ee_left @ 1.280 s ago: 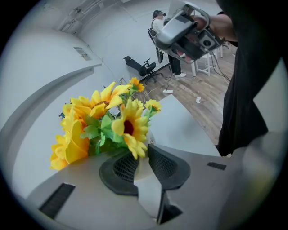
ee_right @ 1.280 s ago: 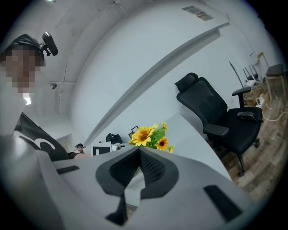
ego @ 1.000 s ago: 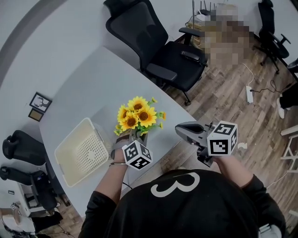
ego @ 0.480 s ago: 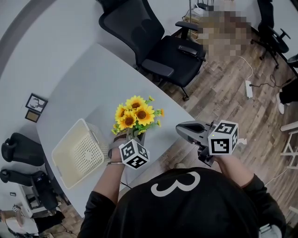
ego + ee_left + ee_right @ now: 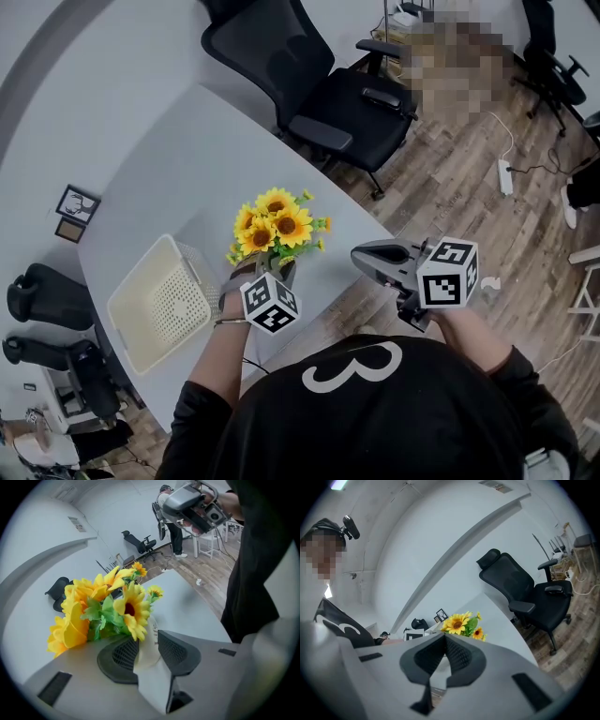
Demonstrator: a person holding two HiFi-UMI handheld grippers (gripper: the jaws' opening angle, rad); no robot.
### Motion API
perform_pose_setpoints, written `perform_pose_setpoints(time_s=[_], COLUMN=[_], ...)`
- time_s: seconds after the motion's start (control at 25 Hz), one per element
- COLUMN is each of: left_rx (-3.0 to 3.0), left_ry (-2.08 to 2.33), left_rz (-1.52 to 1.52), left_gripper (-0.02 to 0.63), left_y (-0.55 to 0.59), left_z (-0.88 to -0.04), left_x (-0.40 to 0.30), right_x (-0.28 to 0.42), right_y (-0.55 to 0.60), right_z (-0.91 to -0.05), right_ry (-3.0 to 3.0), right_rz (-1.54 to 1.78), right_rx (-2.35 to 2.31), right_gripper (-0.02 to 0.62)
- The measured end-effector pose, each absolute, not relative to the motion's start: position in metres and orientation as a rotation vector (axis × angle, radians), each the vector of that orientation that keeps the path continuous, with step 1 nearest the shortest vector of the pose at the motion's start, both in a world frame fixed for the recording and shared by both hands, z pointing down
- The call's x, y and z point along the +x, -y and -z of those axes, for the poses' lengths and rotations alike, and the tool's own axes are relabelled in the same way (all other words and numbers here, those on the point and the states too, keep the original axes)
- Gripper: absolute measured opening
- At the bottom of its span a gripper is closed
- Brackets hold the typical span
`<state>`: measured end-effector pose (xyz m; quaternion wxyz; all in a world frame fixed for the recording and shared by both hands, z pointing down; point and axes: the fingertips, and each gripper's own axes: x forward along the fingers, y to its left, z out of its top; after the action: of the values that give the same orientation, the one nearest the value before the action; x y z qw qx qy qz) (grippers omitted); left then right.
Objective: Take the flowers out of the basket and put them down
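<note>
One bunch of yellow sunflowers (image 5: 277, 225) with green leaves stood upright, out of the basket (image 5: 141, 274), over the grey table (image 5: 178, 159) and close to its near edge. The bunch ended below in a white base (image 5: 149, 639) with some small print on it. This base sat between the fingers (image 5: 124, 652) of the left gripper (image 5: 262, 274), which came in from 6 o'clock and pointed steeply down. Those fingers had just been opening. They stood apart with the base in the gap, and no squeeze on it showed. Whether the base rested on the table could not be told, as the gripper hid it.

Cream perforated basket sat on the table at 8 o'clock of the flowers, just beside them, mouth up.

Right gripper (image 5: 359, 258) hung at 4 o'clock of the flowers, apart from them, over the table's edge and roughly level. Its fingers were together at the tips, with nothing between them, and aimed toward the blooms.

Black office chair (image 5: 328, 94) stood at 1 o'clock beyond the table, on wood floor (image 5: 469, 197). Small framed pictures (image 5: 77, 206) showed at 9 o'clock.
</note>
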<state>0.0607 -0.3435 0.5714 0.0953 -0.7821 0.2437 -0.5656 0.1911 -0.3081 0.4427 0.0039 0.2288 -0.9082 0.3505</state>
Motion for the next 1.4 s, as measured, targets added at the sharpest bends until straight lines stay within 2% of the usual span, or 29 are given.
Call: perform_pose_setpoints(time_s=[0.2,0.36,0.92,1.4], left_rx=[-2.353,-2.359,-2.453,-3.0], left_ry=[-0.759,-0.804,-0.905,-1.004], left_rz=[1.653,1.599,1.436,0.919], left_gripper=[0.135,0.18,0.189,0.166], left_y=[0.345,0.341,0.304,0.207], left_z=[-0.569,-0.563,-0.54,-0.442], left_x=[0.059,0.065,0.068,0.063], right_x=[0.192,0.195,0.191,0.133], right_y=[0.306,0.293,0.245,0.171], right_z=[-0.444,-0.446,-0.434,-0.398], right_ry=[2.854,2.852,2.837,2.869], right_rz=[-1.104,-1.113,-1.094,-0.978], right_rx=[0.744,0.737,0.812,0.775], right_gripper=[0.008,0.008,0.008,0.008])
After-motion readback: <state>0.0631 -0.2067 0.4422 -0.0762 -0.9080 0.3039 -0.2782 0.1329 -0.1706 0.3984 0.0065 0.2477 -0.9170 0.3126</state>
